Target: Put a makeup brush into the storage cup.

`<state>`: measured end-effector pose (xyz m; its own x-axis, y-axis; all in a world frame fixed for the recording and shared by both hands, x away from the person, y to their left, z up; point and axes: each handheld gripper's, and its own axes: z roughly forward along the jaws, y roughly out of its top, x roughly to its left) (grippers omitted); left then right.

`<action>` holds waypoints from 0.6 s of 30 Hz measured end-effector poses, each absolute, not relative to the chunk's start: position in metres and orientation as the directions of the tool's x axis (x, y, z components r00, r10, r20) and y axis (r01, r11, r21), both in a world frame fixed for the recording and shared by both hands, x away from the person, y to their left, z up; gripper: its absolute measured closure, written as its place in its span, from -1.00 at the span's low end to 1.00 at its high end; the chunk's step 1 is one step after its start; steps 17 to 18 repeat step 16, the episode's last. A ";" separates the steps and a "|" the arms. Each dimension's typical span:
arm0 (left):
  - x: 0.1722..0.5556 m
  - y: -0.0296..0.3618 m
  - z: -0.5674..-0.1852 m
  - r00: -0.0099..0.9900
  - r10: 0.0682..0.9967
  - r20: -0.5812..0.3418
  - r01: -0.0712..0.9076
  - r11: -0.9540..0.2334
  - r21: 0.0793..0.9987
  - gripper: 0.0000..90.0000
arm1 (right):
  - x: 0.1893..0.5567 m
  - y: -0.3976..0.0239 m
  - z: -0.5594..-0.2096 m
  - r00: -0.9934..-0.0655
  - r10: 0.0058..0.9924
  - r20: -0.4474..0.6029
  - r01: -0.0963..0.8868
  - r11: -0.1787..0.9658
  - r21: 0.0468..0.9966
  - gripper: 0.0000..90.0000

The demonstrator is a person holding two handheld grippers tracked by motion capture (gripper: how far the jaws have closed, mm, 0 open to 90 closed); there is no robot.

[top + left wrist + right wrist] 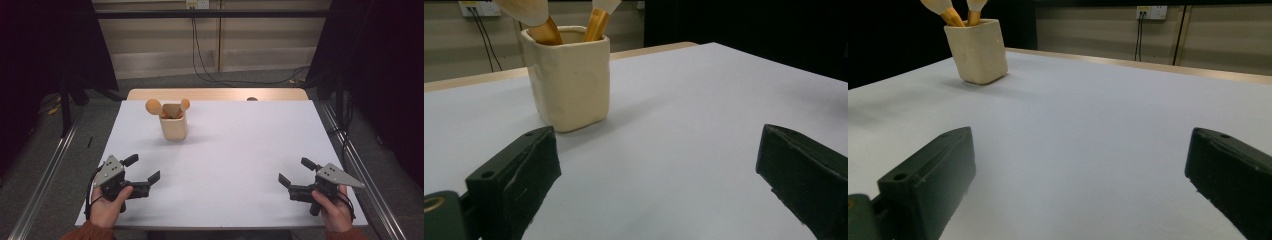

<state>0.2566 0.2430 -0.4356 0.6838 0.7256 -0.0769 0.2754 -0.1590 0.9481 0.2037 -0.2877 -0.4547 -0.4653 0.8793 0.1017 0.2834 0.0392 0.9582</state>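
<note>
A cream square cup (pixel 173 127) stands on the white table (pixel 240 145), left of centre toward the back. Wooden utensils (pixel 154 106) stick out of it, among them round-headed spoons. My left gripper (pixel 143 168) rests near the front left corner, open, nothing between its jaws. In the left gripper view the cup (pixel 569 80) and its utensils (pixel 596 22) lie ahead beyond the open left gripper (pixel 656 150). My right gripper (pixel 295 171) sits near the front right corner, open and empty. In the right gripper view the cup (pixel 978 50) is far off, past the right gripper (pixel 1080 145).
A strip of bare wood (pixel 215 94) runs along the table's far edge, with a small dark round thing (pixel 251 99) on it. Metal rails (pixel 47 175) flank both sides. Black cables (pixel 210 75) trail on the floor behind, and dark curtains stand left and right.
</note>
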 end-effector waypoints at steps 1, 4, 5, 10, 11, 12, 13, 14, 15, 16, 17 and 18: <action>0.256 0.243 -0.436 0.688 0.722 -0.076 0.274 -0.161 0.948 -0.92 | 0.204 -0.288 -0.455 -0.465 0.880 0.098 0.282 0.042 0.959 -1.00; 0.254 0.244 -0.437 0.688 0.721 -0.082 0.278 -0.157 0.948 -0.93 | 0.203 -0.289 -0.455 -0.463 0.881 0.097 0.283 0.043 0.958 -1.00; 0.253 0.244 -0.437 0.688 0.722 -0.076 0.274 -0.162 0.948 -0.93 | 0.203 -0.289 -0.455 -0.462 0.881 0.096 0.283 0.044 0.958 -1.00; 0.253 0.246 -0.437 0.682 0.727 -0.081 0.274 -0.151 0.950 -0.93 | 0.203 -0.289 -0.455 -0.467 0.879 0.096 0.279 0.044 0.959 -1.00; 0.253 0.246 -0.438 0.682 0.725 -0.097 0.284 -0.140 0.949 -0.93 | 0.204 -0.289 -0.455 -0.469 0.879 0.090 0.280 0.051 0.959 -1.00; 0.253 0.246 -0.437 0.675 0.735 -0.067 0.274 -0.165 0.948 -0.93 | 0.204 -0.289 -0.455 -0.468 0.879 0.093 0.282 0.048 0.958 -1.00; 0.252 0.245 -0.437 0.670 0.741 -0.048 0.259 -0.173 0.950 -0.93 | 0.205 -0.289 -0.456 -0.468 0.878 0.096 0.282 0.046 0.958 -1.00; 0.252 0.245 -0.436 0.676 0.735 -0.058 0.255 -0.160 0.954 -0.93 | 0.205 -0.289 -0.456 -0.471 0.877 0.094 0.281 0.048 0.959 -1.00; 0.252 0.245 -0.436 0.682 0.729 -0.065 0.259 -0.157 0.953 -0.93 | 0.205 -0.289 -0.456 -0.472 0.877 0.094 0.282 0.049 0.958 -1.00; 0.251 0.244 -0.435 0.682 0.729 -0.063 0.256 -0.158 0.954 -0.93 | 0.205 -0.289 -0.456 -0.473 0.876 0.094 0.282 0.049 0.958 -1.00; 0.251 0.244 -0.435 0.682 0.729 -0.063 0.256 -0.158 0.954 -0.93 | 0.205 -0.289 -0.456 -0.473 0.876 0.094 0.282 0.049 0.958 -1.00; 0.251 0.244 -0.435 0.682 0.729 -0.063 0.256 -0.158 0.954 -0.93 | 0.205 -0.289 -0.456 -0.473 0.876 0.094 0.282 0.049 0.958 -1.00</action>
